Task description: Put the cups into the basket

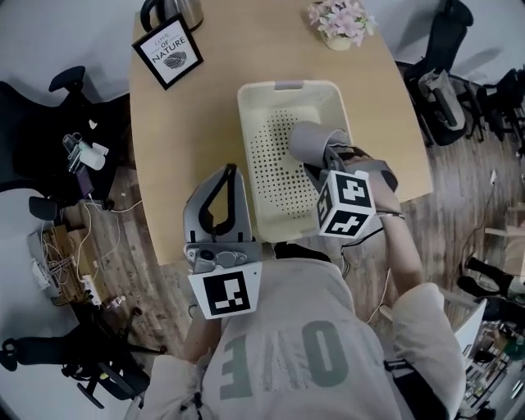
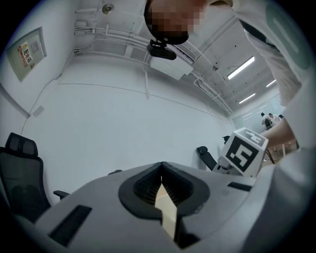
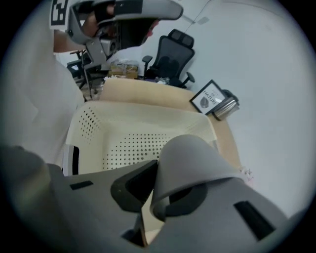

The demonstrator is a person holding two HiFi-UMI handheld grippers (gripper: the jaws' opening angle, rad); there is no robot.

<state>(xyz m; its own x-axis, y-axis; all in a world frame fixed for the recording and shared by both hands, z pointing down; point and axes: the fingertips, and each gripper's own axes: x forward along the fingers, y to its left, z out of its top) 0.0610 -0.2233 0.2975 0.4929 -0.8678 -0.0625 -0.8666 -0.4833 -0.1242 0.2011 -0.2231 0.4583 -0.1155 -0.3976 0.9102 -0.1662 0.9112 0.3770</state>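
A cream perforated basket point(image 1: 261, 107) stands on the wooden table point(image 1: 176, 156). My right gripper point(image 1: 318, 164) is shut on the wall of a grey cup point(image 1: 313, 141) and holds it tilted over the basket's right half. In the right gripper view the cup point(image 3: 190, 158) sits pinched between the jaws of the right gripper point(image 3: 157, 190), with the basket point(image 3: 143, 131) just beyond it. My left gripper point(image 1: 230, 174) hovers at the table's near edge, left of the basket. It points upward, shut and empty. The left gripper view shows only the left gripper point(image 2: 161, 170) against wall and ceiling.
A framed print point(image 1: 168, 51) and a metal kettle point(image 1: 174, 10) stand at the table's far left, a pot of pink flowers point(image 1: 340, 23) at the far right. Office chairs point(image 1: 447, 74) flank the table. Cables and clutter point(image 1: 61, 254) lie on the floor at left.
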